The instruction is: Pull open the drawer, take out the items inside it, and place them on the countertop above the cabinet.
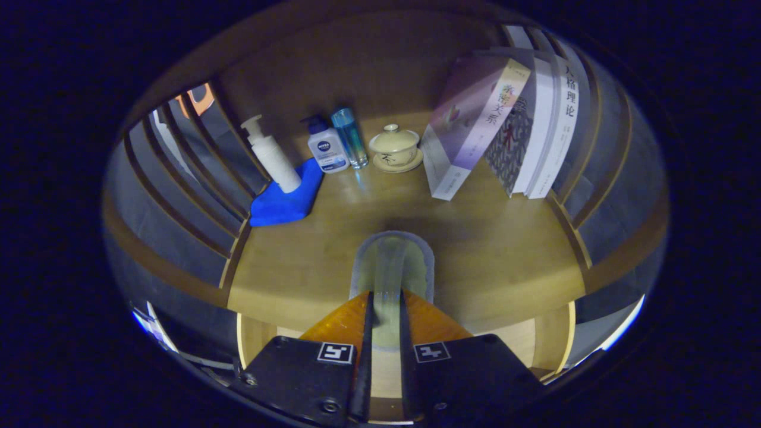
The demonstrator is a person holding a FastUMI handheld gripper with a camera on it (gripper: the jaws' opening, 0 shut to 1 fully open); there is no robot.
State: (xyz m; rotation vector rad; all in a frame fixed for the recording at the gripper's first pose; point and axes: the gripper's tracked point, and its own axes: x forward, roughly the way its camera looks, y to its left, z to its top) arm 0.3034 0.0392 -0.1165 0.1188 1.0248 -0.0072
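Observation:
My gripper (386, 295) is shut on a pale translucent item with a rounded end (392, 258), and both fingers press its near end. The item sticks out ahead of the fingers, low over the front part of the wooden countertop (505, 261). I cannot tell whether it touches the wood. Below the countertop's front edge, a strip of lighter wood (553, 342) shows on both sides of the fingers; it looks like the drawer's inside.
At the back of the countertop stand a white pump bottle (273, 157) on a blue cloth (284, 199), a white bottle with a blue cap (325, 148), a slim blue bottle (349, 137) and a lidded cup on a saucer (395, 147). Leaning books (493, 125) fill the back right. Slatted side walls (190, 172) close both sides.

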